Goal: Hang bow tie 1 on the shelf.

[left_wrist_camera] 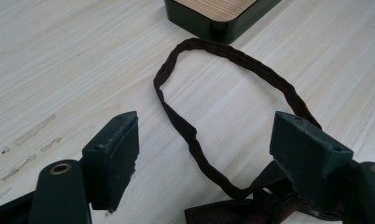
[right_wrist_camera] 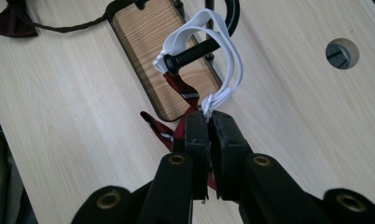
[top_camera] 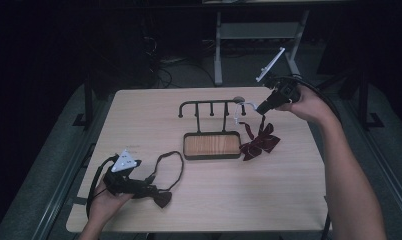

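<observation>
Elastic (right_wrist_camera: 221, 44) of the red bow tie (top_camera: 259, 142) sits looped over the rack's end peg (right_wrist_camera: 191, 55); we judge the right gripper (right_wrist_camera: 209, 122), clamped on it, must pull along the peg's axis. Left gripper (left_wrist_camera: 202, 154) gapes, nothing pinched.

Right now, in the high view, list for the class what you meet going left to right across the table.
left gripper → dark bow tie with its strap loop → wooden-topped rack base → red bow tie → right gripper, pinching that tie's white elastic loop by the rack's hook.
</observation>
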Demonstrator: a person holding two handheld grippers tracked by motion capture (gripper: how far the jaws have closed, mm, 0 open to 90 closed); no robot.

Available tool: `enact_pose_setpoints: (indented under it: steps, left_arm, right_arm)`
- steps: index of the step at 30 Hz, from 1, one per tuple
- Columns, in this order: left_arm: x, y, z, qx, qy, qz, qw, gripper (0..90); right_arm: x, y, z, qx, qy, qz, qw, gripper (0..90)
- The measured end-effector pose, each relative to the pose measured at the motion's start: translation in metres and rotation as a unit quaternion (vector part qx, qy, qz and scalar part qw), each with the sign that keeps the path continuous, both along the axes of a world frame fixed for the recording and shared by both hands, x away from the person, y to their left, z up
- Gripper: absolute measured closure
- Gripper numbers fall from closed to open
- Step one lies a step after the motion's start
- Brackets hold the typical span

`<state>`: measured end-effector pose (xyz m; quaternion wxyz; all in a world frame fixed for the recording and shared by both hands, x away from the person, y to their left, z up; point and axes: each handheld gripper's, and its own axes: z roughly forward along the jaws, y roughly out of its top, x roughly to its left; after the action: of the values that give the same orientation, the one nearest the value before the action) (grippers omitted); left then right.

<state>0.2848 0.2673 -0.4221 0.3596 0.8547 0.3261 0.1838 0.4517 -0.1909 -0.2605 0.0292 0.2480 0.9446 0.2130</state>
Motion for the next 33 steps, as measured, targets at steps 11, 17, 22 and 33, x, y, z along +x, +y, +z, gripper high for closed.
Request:
enact_pose_setpoints:
  steps: [11,17,22,33]
  left_arm:
    - [0.0,0.001,0.0,-0.001,0.0,0.0,1.0,24.1]
    - [-0.001,0.0,0.001,-0.003,-0.002,0.0,1.0,24.1]
    - [-0.001,-0.001,0.0,-0.001,0.0,0.0,1.0,24.1]
    - [0.0,-0.001,0.0,0.0,0.004,-0.003,1.0,24.0]
  right_arm:
    - [0.002,-0.002,-0.004,-0.001,0.008,-0.004,1.0,83.3]
    - [-0.001,-0.004,-0.005,0.003,0.008,-0.003,1.0,81.7]
    - [-0.007,-0.007,-0.009,0.011,0.013,0.003,0.9998,78.9]
    - [-0.019,-0.01,-0.02,0.027,0.017,0.019,0.9993,75.3]
